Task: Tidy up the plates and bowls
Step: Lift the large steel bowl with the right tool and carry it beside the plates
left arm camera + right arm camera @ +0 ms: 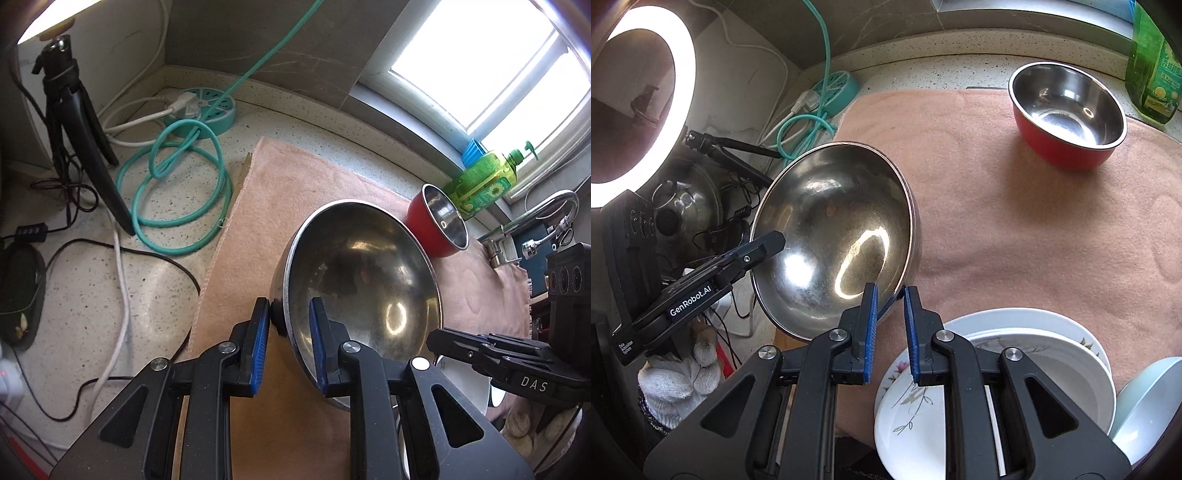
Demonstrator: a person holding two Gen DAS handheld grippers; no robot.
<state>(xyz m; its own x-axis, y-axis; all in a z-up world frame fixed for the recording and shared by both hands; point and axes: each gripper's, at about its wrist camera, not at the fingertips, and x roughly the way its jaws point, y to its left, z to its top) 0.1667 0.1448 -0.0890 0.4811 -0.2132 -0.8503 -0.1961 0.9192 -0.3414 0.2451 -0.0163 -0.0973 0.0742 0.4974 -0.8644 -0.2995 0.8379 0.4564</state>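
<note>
Both grippers pinch the big steel bowl (364, 273) by its rim, left gripper (288, 325) on one side, right gripper (890, 314) opposite, holding it tilted above the pink towel (1015, 221). Speckled countertop (92, 288) runs to a window (480, 59). Red bowl (1067, 114) sits upright beside the green soap bottle (1152, 62); white plates (1052, 373) stacked close by.
</note>
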